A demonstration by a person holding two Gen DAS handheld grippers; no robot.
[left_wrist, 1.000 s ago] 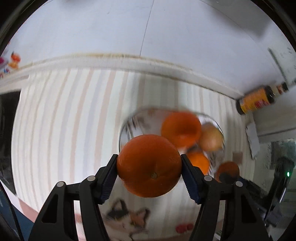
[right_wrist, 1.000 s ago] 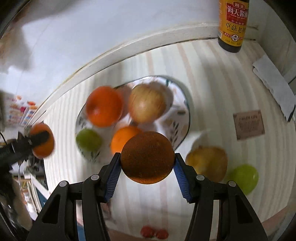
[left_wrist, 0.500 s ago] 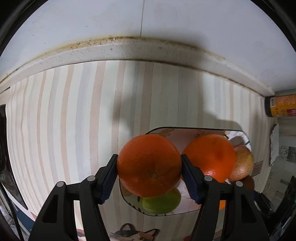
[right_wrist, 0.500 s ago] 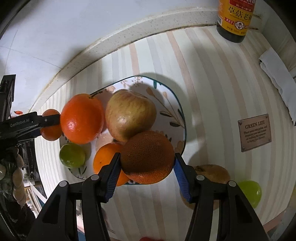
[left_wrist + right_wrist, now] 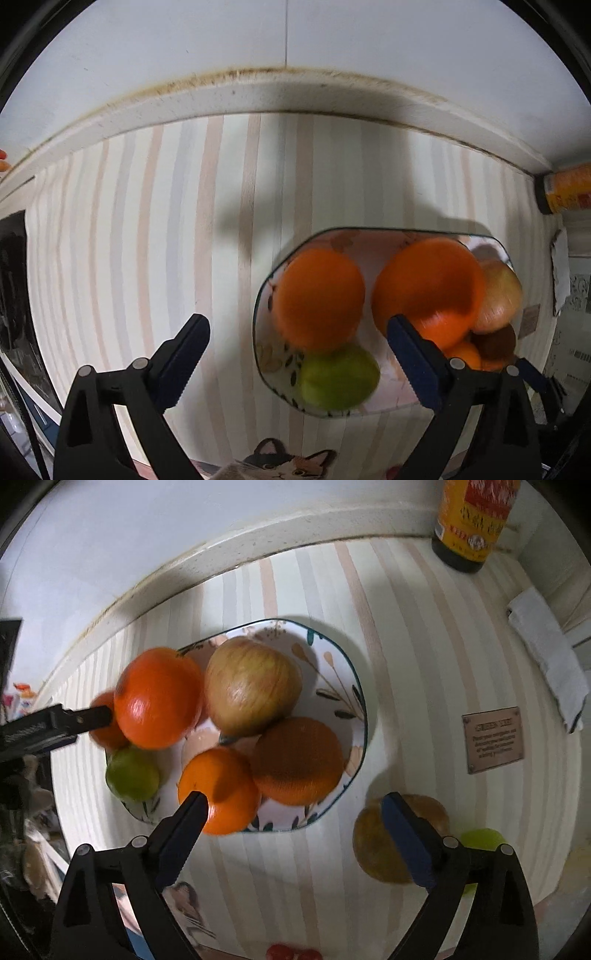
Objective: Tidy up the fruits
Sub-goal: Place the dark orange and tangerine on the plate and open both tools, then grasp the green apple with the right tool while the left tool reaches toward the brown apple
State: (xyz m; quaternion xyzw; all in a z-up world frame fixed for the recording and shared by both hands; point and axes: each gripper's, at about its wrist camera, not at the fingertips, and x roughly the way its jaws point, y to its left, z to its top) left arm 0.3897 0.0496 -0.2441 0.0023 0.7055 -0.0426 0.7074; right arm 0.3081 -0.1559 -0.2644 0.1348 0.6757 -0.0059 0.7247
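The plate [image 5: 354,705] was seen as glazed ceramic, glossy, with a printed leaf pattern. The largest orange [image 5: 159,698] showed a shiny, finely pitted peel with a bright highlight; the dark orange [image 5: 297,760] appeared matt and rough-skinned. The apple [image 5: 253,690] was smooth with a soft sheen and streaked skin. The lime [image 5: 132,773] looked smooth and faintly waxy. The worktop [image 5: 413,635] was covered by a striped, matt sheet. The right gripper [image 5: 295,806] was of matt black plastic with ribbed blue pads. The bottle [image 5: 471,520] carried a glossy label. A small plaque [image 5: 493,738] looked like brushed metal.
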